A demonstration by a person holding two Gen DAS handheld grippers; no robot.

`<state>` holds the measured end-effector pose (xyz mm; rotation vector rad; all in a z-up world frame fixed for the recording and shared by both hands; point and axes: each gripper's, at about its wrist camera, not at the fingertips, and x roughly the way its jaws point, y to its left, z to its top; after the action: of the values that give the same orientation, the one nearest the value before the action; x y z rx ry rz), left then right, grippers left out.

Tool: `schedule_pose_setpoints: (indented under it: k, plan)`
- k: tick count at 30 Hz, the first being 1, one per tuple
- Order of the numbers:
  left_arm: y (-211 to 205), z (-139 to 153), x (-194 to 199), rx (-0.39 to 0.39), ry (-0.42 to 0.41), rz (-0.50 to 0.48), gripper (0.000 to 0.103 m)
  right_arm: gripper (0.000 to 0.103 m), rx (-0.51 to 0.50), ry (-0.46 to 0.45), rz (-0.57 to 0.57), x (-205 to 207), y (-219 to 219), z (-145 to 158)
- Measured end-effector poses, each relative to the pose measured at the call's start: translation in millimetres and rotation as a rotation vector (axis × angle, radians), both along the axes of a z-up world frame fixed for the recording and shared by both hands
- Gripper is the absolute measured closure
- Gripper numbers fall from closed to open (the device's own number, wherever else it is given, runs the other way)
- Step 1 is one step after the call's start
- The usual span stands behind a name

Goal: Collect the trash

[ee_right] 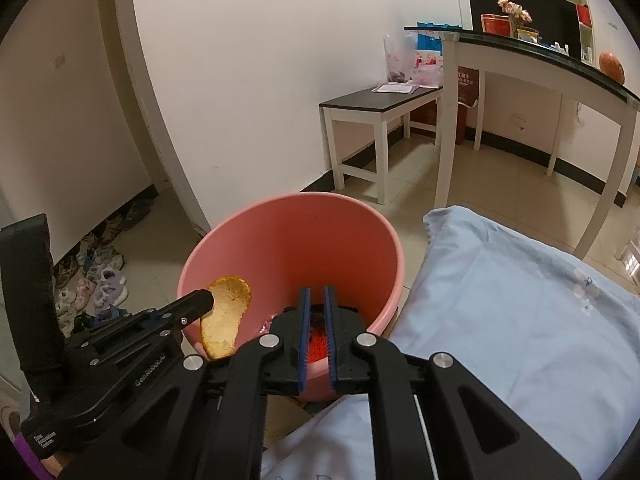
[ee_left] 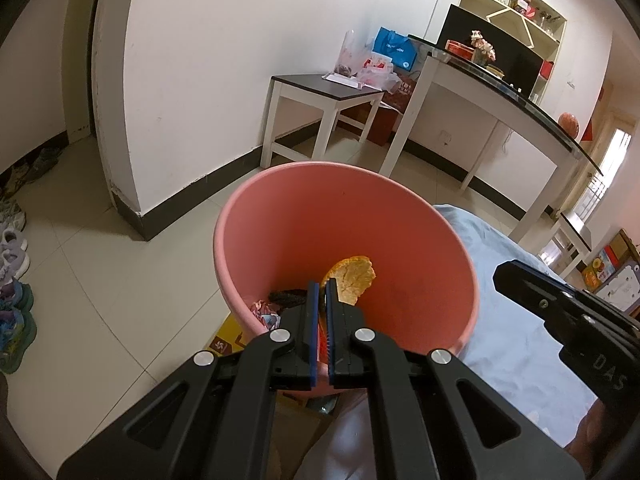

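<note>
A pink bin (ee_left: 320, 216) (ee_right: 296, 240) stands on the tiled floor right in front of both grippers. My left gripper (ee_left: 322, 286) (ee_right: 208, 300) is shut on a piece of orange peel (ee_left: 354, 278) (ee_right: 224, 316), which hangs from the fingertips over the bin's near rim. My right gripper (ee_right: 317, 290) (ee_left: 504, 274) points into the bin with its blue pads a narrow gap apart and nothing pinched. Through that gap show a red grainy scrap (ee_right: 316, 348) and a dark scrap (ee_left: 288, 294) in the bin. A crumpled wrapper (ee_left: 264, 314) also lies inside.
A light blue pillow (ee_left: 512, 320) (ee_right: 520, 300) lies to the right of the bin. Behind stand a low dark-topped side table (ee_left: 324, 88) (ee_right: 380, 100) and a long white desk (ee_left: 500, 92). Several shoes (ee_left: 12, 240) (ee_right: 96, 276) line the left wall. A yellow box (ee_left: 228, 336) sits by the bin's base.
</note>
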<state>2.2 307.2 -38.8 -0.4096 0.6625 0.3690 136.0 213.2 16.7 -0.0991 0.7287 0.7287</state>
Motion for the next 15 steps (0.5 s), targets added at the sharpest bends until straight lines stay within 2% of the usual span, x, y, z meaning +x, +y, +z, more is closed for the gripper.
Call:
schedule_pose_setpoints:
  k: [5, 9, 12, 13, 14, 15]
  plan:
    - [-1.5, -1.8, 0.1, -0.001, 0.014, -0.007, 0.099, 0.087, 0.013, 0.000, -0.002, -3.2, -7.5, 1.6]
    - [-3.5, 1.2, -0.7, -0.007, 0.000, -0.017, 0.095, 0.087, 0.013, -0.005, -0.003, -6.6, -12.8, 2.0]
    - [-6.9, 5.4, -2.7, -0.004, -0.018, -0.030, 0.087, 0.085, 0.011, -0.010, -0.005, -10.3, -18.0, 2.1]
    - [-8.4, 6.6, -3.3, -0.004, -0.023, -0.034, 0.080, 0.083, 0.013, -0.010, -0.007, -11.5, -20.8, 2.2]
    - [-10.0, 8.0, -4.2, -0.003, -0.029, -0.038, 0.073, 0.075, 0.016, -0.009, -0.009, -12.6, -23.3, 2.1]
    - [-11.5, 9.2, -4.6, -0.003, -0.031, -0.041, 0.071, 0.066, 0.020, -0.010, -0.011, -13.1, -24.9, 2.7]
